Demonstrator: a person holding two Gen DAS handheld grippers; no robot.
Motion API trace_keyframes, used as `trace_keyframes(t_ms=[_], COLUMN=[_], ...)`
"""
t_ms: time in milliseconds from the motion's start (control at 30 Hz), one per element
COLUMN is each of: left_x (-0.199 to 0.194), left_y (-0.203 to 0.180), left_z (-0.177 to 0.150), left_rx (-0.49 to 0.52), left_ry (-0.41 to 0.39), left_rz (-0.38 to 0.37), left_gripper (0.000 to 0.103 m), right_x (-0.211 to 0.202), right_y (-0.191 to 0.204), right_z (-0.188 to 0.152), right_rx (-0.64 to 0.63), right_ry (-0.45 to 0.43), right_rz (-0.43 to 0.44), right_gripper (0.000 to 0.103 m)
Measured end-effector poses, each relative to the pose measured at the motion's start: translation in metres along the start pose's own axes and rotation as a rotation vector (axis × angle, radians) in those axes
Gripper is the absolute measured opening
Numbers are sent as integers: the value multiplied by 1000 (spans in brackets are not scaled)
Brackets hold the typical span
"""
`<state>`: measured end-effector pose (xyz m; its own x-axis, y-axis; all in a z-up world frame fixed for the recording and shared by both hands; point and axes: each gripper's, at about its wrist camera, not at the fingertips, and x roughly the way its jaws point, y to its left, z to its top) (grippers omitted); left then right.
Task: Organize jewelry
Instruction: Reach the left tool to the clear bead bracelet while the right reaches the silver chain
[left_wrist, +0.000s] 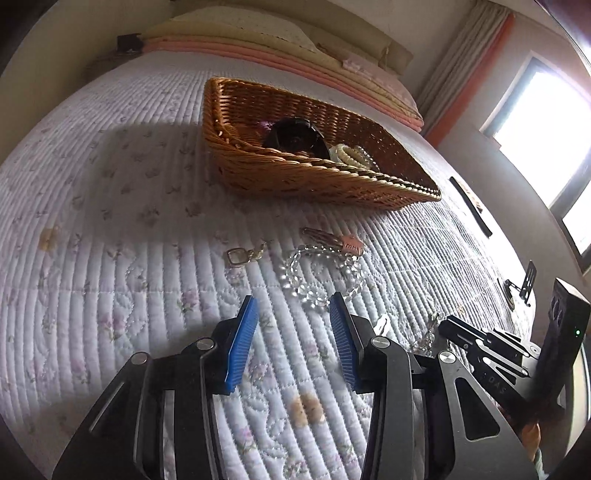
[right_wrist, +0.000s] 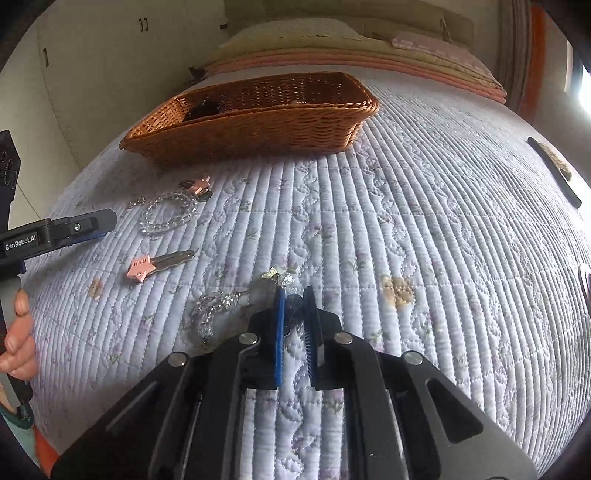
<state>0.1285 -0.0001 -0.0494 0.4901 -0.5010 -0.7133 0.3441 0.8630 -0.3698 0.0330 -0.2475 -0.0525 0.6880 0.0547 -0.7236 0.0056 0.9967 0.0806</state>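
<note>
A brown wicker basket (left_wrist: 332, 181) (right_wrist: 258, 136) stands on the quilted bed and holds a dark round item (left_wrist: 295, 136) and a cream bead bracelet (left_wrist: 354, 155). A clear crystal bead bracelet (left_wrist: 321, 273) (right_wrist: 168, 214) lies in front of it, with a pink hair clip (left_wrist: 332, 240) (right_wrist: 197, 184) and a gold charm (left_wrist: 243, 254). My left gripper (left_wrist: 293, 314) is open just short of the clear bracelet. My right gripper (right_wrist: 293, 295) is shut on a dark bead of a crystal necklace (right_wrist: 218, 306) lying on the quilt. A second pink clip (right_wrist: 159, 264) lies to its left.
Folded pink and cream blankets (left_wrist: 280, 48) and pillows lie at the head of the bed. A black strap (left_wrist: 471, 206) (right_wrist: 554, 170) and small black clips (left_wrist: 524, 284) lie near the right edge. A bright window (left_wrist: 546, 122) is at the right.
</note>
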Motion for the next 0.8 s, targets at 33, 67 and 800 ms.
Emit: trace_keyframes(t_ms=[33, 67, 800], left_x=[6, 12, 18], left_y=[-4, -7, -15], left_z=[4, 7, 6], left_rx=[9, 16, 102], left_ry=[7, 13, 8], left_rz=[16, 30, 160], left_gripper=[38, 38, 6], right_x=[1, 2, 10], right_y=[-1, -3, -4], right_z=[1, 3, 13], right_rx=[1, 3, -6], right_ry=[0, 1, -20], right_rz=[1, 6, 61], right_gripper=[8, 8, 8])
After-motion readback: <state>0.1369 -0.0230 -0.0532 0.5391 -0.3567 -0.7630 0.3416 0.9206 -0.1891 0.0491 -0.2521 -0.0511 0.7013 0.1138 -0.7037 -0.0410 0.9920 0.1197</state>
